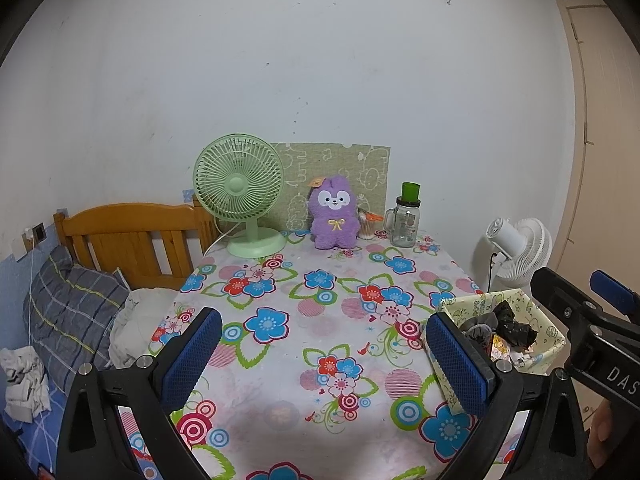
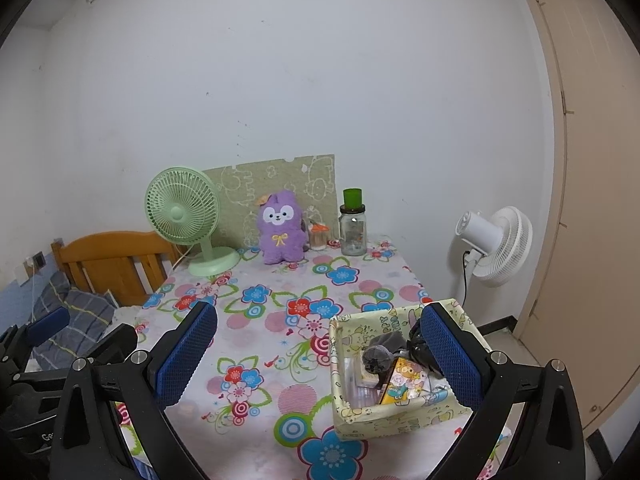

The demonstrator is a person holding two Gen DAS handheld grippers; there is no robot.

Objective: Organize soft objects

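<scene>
A purple plush toy (image 1: pixel 334 213) (image 2: pixel 280 228) sits upright at the far edge of the floral table (image 1: pixel 304 312) (image 2: pixel 272 320), against a green patterned board. A pale yellow fabric basket (image 1: pixel 538 320) (image 2: pixel 376 416) stands at the table's near right, holding a grey rolled sock (image 2: pixel 380 350), a black crumpled item (image 1: pixel 514 326) and small packets. My left gripper (image 1: pixel 322 344) is open over the table's middle, empty. My right gripper (image 2: pixel 318 340) is open too, its right finger over the basket. Nothing is between either pair of fingers.
A green desk fan (image 1: pixel 240 192) (image 2: pixel 184 216) stands left of the plush, and a glass jar with a green cup on top (image 1: pixel 406 216) (image 2: pixel 353 226) to its right. A bed with a plaid pillow (image 1: pixel 68 312) lies left. A white fan (image 2: pixel 496 246) and a door are right.
</scene>
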